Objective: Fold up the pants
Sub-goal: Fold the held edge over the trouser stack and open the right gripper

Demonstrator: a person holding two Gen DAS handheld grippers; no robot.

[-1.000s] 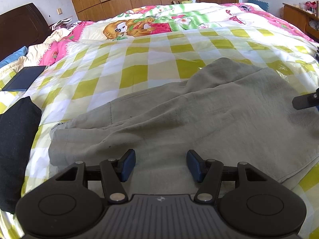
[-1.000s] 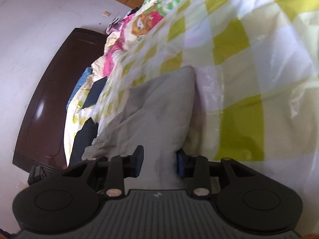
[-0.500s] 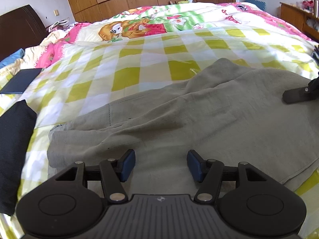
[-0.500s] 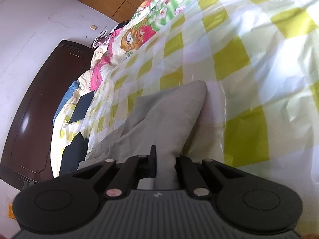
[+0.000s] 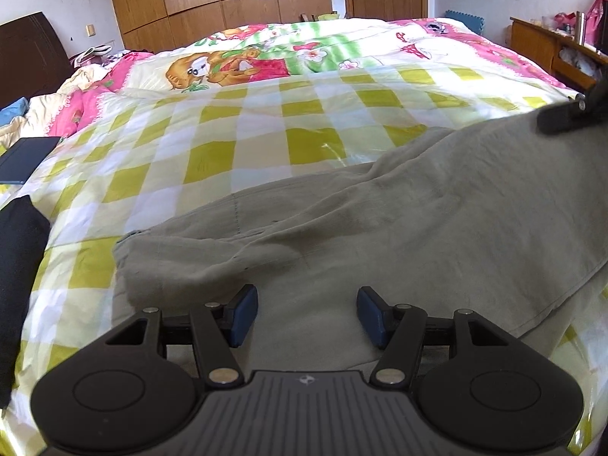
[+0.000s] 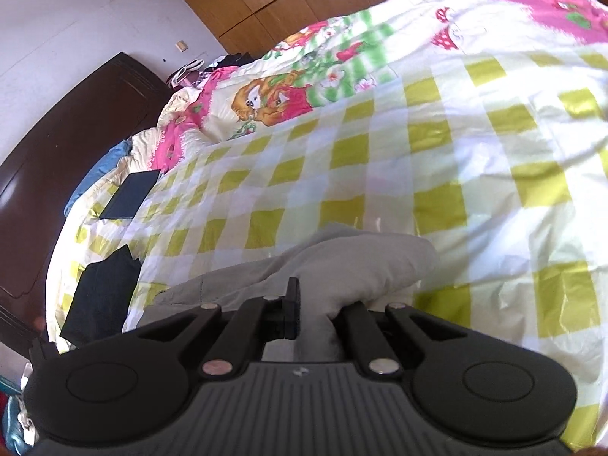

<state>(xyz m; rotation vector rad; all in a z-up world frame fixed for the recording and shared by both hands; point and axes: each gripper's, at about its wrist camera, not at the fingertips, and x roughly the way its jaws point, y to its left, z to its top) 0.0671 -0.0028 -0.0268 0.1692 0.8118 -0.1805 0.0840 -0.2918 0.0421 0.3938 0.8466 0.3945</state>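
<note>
While the right gripper [image 6: 315,317] pinches one end of the grey pants [image 5: 418,220] and the left gripper [image 5: 306,313] hovers wide just above them, folding has barely begun.

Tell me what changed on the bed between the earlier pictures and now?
The right gripper closed on the far end of the grey-green cloth pants and raised it off the yellow-checked bed cover, so the cloth now slopes up to it. The left gripper stayed open over the near edge, and the black folded garment stayed.
</note>
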